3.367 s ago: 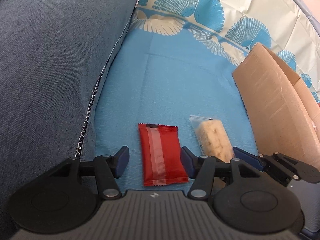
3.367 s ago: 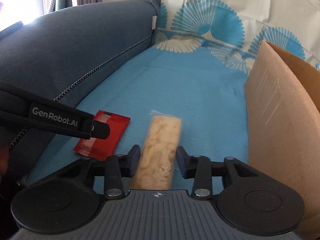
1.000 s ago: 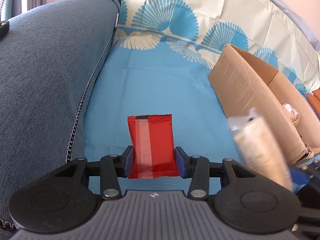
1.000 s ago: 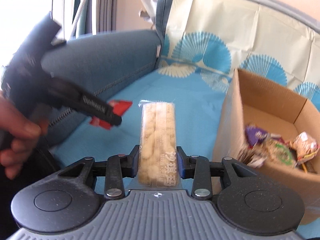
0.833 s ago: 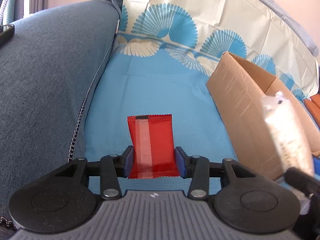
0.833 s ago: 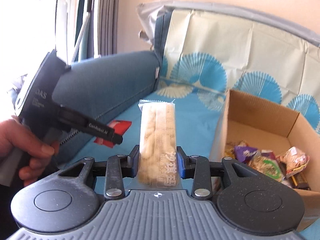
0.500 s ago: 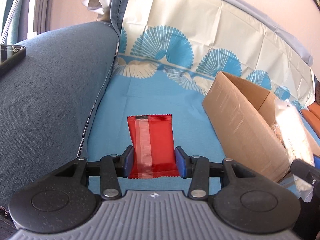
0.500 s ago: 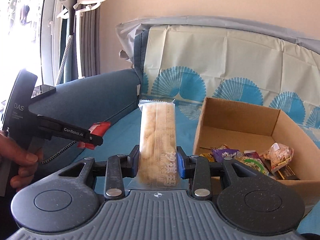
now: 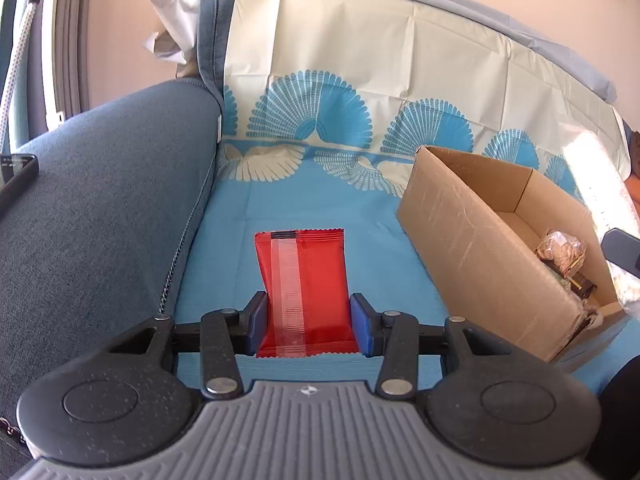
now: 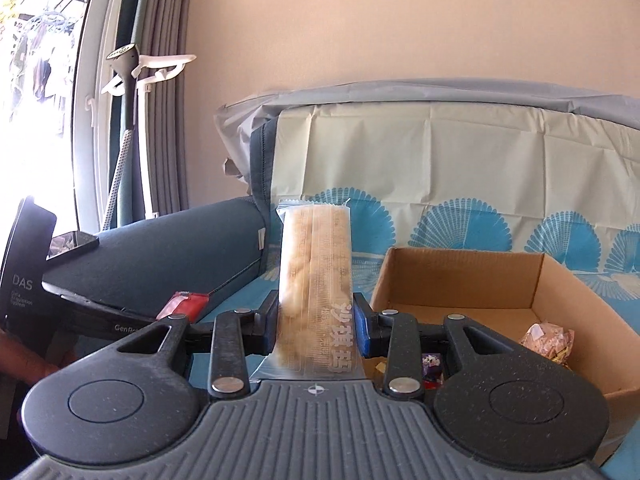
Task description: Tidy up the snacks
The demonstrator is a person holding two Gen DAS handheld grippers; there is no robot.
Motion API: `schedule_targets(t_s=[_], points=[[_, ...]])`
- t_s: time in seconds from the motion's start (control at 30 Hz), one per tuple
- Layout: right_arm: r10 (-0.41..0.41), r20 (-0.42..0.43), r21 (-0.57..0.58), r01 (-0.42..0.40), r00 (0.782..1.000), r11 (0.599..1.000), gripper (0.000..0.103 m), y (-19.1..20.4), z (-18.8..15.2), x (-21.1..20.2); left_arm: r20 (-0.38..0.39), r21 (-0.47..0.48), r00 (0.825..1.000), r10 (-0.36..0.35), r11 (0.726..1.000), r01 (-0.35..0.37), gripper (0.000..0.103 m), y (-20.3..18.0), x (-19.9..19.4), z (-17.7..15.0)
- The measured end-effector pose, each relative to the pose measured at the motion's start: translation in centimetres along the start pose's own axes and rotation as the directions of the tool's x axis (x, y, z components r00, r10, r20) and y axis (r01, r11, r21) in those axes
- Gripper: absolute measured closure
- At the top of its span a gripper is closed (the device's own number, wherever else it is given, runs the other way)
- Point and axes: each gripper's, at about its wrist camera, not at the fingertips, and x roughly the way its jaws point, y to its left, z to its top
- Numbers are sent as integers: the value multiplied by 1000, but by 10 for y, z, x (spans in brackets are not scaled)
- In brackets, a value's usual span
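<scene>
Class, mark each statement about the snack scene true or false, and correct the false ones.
1. The left tool grips a red packet. True.
2. The right tool is empty. False: it grips a clear-wrapped rice bar.
3. The cardboard box already holds several snacks. True.
4. The box has its flaps closed. False: it is open on top.
5. A phone lies on the sofa arm. True.
</scene>
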Motion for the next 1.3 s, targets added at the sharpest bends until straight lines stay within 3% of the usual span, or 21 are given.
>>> schedule_targets(t_s=[0.27,0.43,0.57,0.63,0.67,0.7,0.73,0.83,0.97,1.17,1.3], points=[[-132,58,101,126,990,987,65,-40,7,-2,0,-12,1000,-14,1000,14,55,-35,-4,32],[-239,49,169,227,970,959,65,-67,6,7,56,32,994,-90,996,89,55,-92,0,73],[-320,5,211,312,947,926,65,-86,1,15,124,82,980,-154,986,145,54,-146,11,113],[-364,-26,222,360,931,906,55,-93,-2,19,152,105,969,-195,978,181,52,-171,17,129],[-384,-38,226,383,922,896,47,-96,-3,20,154,116,965,-213,974,197,43,-181,20,135],[-400,-45,232,399,916,887,29,-98,-3,21,156,121,963,-221,972,203,29,-191,22,139],[-408,-45,240,406,912,882,20,-99,-4,21,167,119,961,-222,972,203,25,-198,23,141],[-410,-54,247,410,910,878,15,-101,-6,21,181,112,957,-225,972,208,23,-206,16,134],[-407,-97,247,418,908,874,8,-103,-9,25,156,51,968,-195,981,190,17,-186,-1,100],[-404,-142,239,427,904,872,1,-102,-7,19,129,-49,990,-63,996,69,16,-150,-38,44],[-412,-167,222,441,896,870,1,-104,3,3,121,-45,992,-44,998,49,14,-147,-62,33]])
